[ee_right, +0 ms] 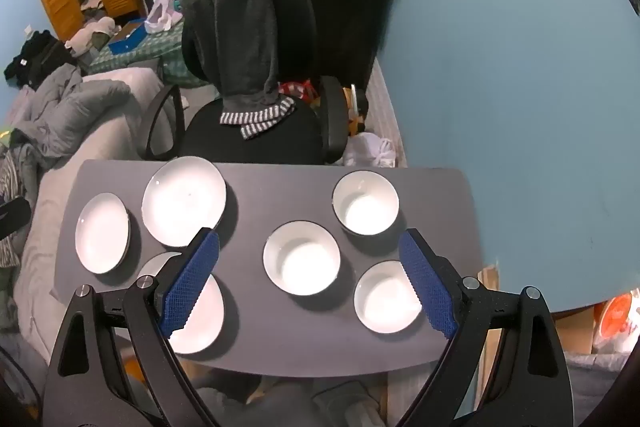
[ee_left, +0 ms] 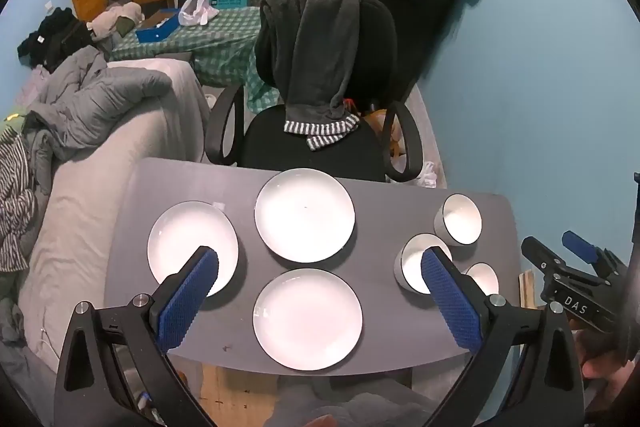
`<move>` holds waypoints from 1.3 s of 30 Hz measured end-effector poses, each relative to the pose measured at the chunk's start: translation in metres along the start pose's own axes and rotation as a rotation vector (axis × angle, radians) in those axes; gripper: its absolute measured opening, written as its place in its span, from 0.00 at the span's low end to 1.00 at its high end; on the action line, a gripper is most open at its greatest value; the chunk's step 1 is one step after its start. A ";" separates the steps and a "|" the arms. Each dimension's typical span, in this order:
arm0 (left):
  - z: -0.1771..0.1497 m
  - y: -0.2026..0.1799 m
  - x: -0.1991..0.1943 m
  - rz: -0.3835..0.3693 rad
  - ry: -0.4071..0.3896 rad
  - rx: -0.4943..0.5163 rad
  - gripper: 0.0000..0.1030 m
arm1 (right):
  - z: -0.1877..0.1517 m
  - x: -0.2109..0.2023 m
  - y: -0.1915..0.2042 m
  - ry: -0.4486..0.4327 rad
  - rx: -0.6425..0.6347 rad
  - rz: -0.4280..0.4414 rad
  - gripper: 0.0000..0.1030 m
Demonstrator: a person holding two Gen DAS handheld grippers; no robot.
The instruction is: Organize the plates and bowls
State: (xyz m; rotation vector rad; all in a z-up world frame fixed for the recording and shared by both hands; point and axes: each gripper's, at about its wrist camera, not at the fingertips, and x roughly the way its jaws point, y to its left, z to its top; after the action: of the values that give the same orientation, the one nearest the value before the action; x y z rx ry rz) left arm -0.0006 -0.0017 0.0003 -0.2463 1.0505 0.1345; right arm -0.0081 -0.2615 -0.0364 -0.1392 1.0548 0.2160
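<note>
**Blue-padded claws poised over scattered white crockery**

Blue pads stood wide apart on both the left claw [ee_left: 320,287] and the right claw [ee_right: 310,279], each released and holding nothing above the grey tabletop [ee_right: 256,187]. Three plates [ee_left: 305,215] lay spread at left, three bowls [ee_right: 302,259] at right, none stacked. Glazed rims looked slippery; a shallow pinch could let a plate slide off the near edge.

White plates [ee_left: 305,215] and bowls [ee_right: 302,258] are sitting on the grey table [ee_left: 384,343]; blue waffle-textured pads [ee_left: 188,301] are showing above it.
</note>
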 end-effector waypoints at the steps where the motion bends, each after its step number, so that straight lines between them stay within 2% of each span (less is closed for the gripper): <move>1: 0.000 -0.001 0.000 0.003 -0.002 0.007 0.99 | 0.000 0.000 0.000 0.000 0.000 0.001 0.87; 2: 0.000 0.002 -0.001 -0.022 0.003 -0.025 0.99 | 0.000 0.000 0.000 0.000 0.000 0.001 0.87; 4: -0.003 0.007 -0.001 -0.029 0.004 -0.020 0.99 | 0.000 0.000 0.000 0.001 -0.001 0.003 0.87; 16: -0.005 -0.005 -0.003 -0.015 -0.004 0.032 0.99 | 0.004 0.000 0.001 0.006 0.002 0.009 0.87; 17: -0.005 -0.005 -0.004 -0.011 -0.008 0.033 0.99 | -0.007 0.002 0.002 0.001 0.002 0.010 0.87; 39: -0.007 0.007 -0.012 -0.055 -0.003 -0.017 0.99 | -0.013 0.001 0.003 0.006 0.006 0.016 0.87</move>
State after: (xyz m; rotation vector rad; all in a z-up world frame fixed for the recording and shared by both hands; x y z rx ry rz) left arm -0.0136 0.0034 0.0065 -0.2900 1.0390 0.0948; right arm -0.0190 -0.2608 -0.0436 -0.1267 1.0623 0.2270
